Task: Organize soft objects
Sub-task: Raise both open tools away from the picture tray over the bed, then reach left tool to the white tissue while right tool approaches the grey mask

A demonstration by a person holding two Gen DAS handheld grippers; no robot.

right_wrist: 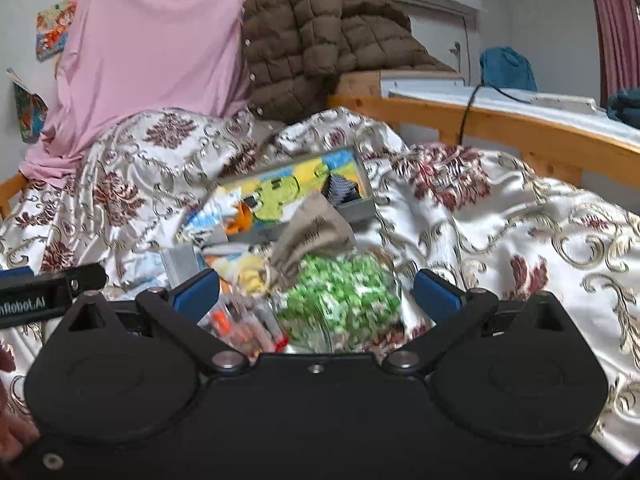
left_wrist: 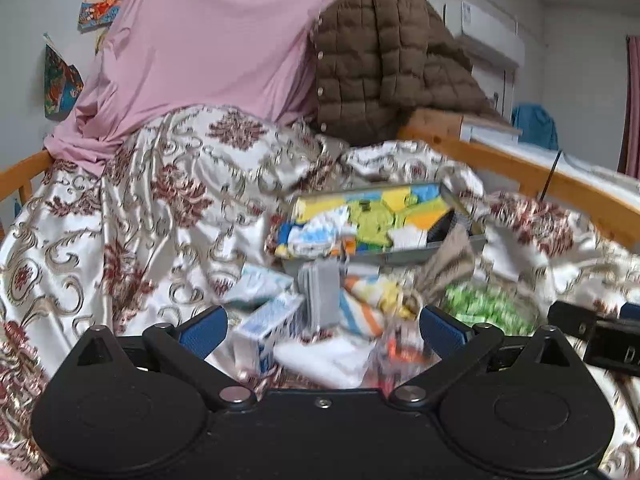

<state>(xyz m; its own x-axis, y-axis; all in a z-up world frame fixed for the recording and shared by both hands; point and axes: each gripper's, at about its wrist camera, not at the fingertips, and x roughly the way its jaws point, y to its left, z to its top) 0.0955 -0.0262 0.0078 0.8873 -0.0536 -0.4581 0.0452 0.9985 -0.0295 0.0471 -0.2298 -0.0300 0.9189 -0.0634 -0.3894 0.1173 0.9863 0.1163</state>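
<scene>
Right gripper (right_wrist: 316, 292): jaws apart, green-patterned bag (right_wrist: 340, 300) directly ahead between them. Left gripper (left_wrist: 320, 328): jaws apart, farther left over the boxes; right is nearer.

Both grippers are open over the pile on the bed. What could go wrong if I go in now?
1. The gray tray sits tilted on the rumpled bedspread; nudging it could spill its contents.
2. The items are packed together, so the left gripper might pinch the white-blue pack and the gray piece at once.
3. The right gripper may snag the bedspread beside the green-white bundle.
</scene>
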